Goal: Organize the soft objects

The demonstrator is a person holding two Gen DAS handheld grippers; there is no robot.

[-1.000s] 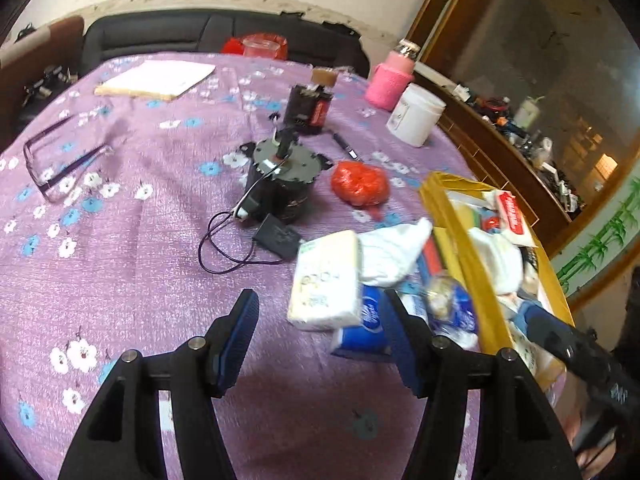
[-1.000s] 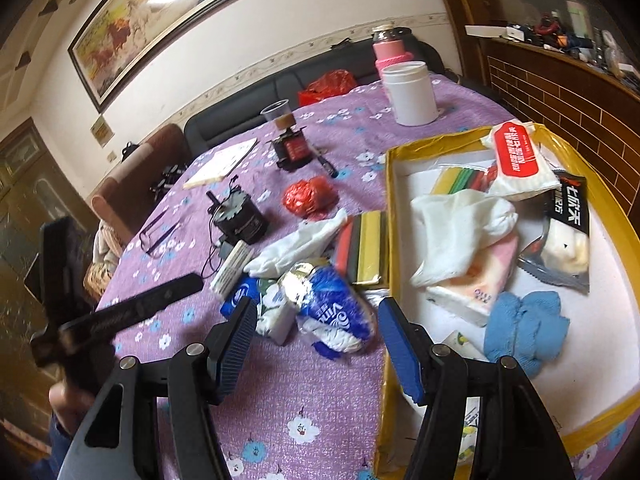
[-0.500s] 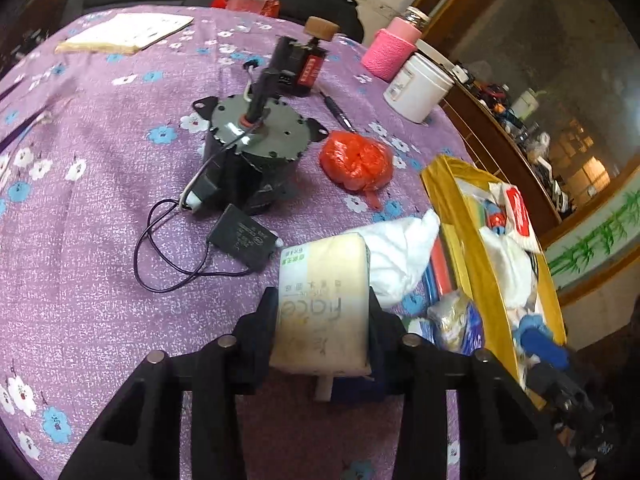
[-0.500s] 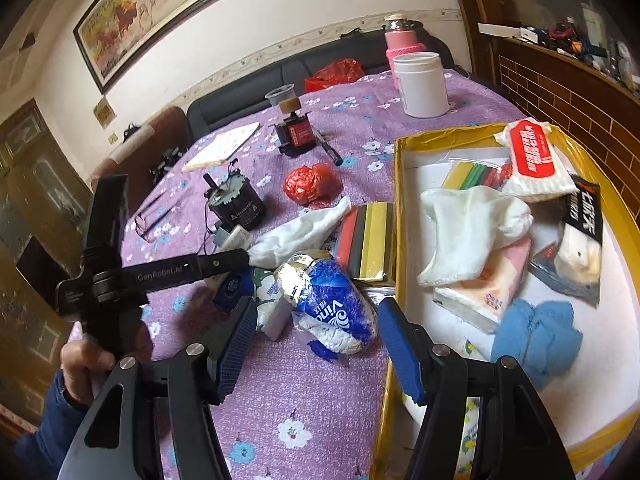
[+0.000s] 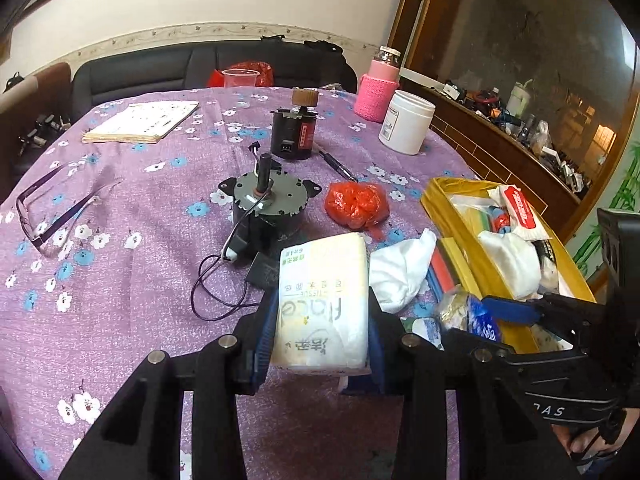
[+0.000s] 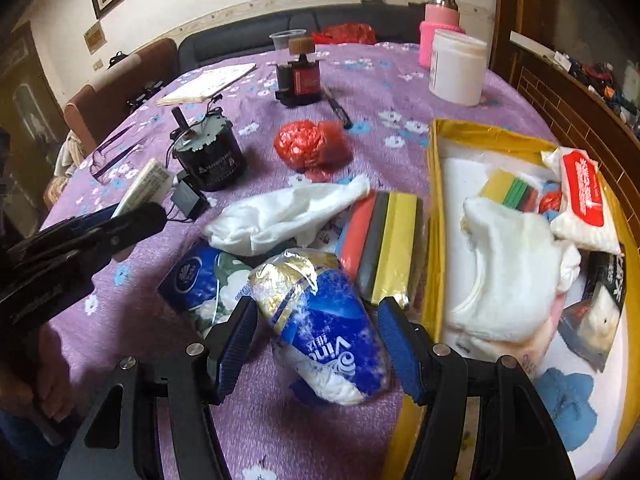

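Observation:
My left gripper [image 5: 320,320] is shut on a cream tissue pack [image 5: 324,300] and holds it above the purple tablecloth; the pack also shows in the right wrist view [image 6: 146,186]. My right gripper [image 6: 318,332] is open, its fingers on either side of a blue and gold tissue roll pack [image 6: 324,320] lying on the cloth. A yellow tray [image 6: 434,200] to the right holds white cloths [image 6: 508,276], a red wipes pack [image 6: 584,196] and a blue cloth [image 6: 564,400]. A white cloth [image 6: 288,212], sponges [image 6: 384,240] and a blue tissue pack [image 6: 200,280] lie beside the tray.
A black motor [image 5: 268,208] with cable, a red plastic bag [image 5: 356,204], a black-red device [image 5: 292,132], a pen [image 5: 336,164], a white jar [image 5: 406,122], a pink bottle [image 5: 378,92], glasses [image 5: 48,208] and a notebook [image 5: 140,122] lie on the table.
My left gripper closed on the cream tissue pack and lifted it off the cloth. My right gripper moved in around the blue and gold roll pack.

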